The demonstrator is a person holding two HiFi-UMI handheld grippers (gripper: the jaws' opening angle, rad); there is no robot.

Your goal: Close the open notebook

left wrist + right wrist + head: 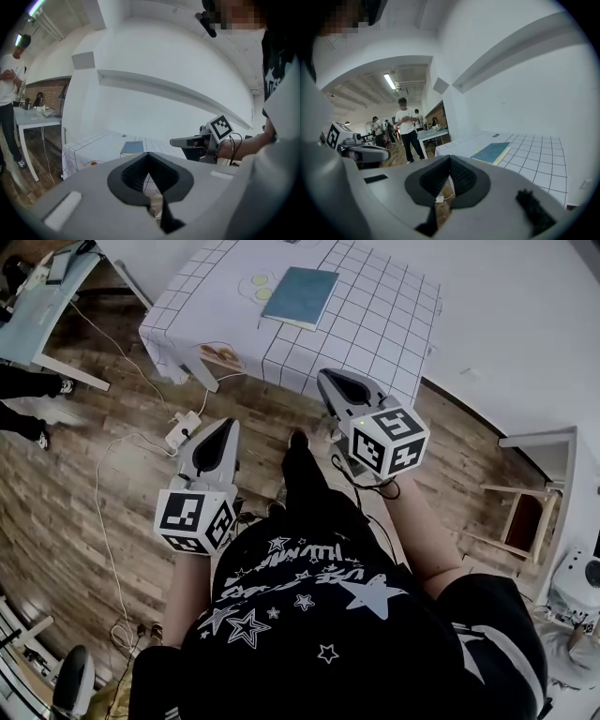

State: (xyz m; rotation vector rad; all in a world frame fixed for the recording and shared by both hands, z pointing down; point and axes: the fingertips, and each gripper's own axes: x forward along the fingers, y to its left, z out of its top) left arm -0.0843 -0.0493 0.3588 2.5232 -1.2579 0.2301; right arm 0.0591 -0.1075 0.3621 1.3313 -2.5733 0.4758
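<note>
The notebook point(300, 296) lies closed, teal cover up, on the white checked table point(375, 324). It also shows in the left gripper view as the notebook point(132, 148) and in the right gripper view as the notebook point(491, 153). Both grippers hang over the wooden floor, well short of the table. My left gripper point(225, 423) is shut and holds nothing; its jaws meet at the left gripper point(149, 154). My right gripper point(328, 376) is nearer the table edge, also shut and holding nothing, its jaws together at the right gripper point(450, 158).
A power strip point(183, 430) with trailing cables lies on the floor by the table's near corner. A light desk point(37, 306) stands at the far left, a wooden chair point(525, 521) at the right. A person point(408, 129) stands further back in the room.
</note>
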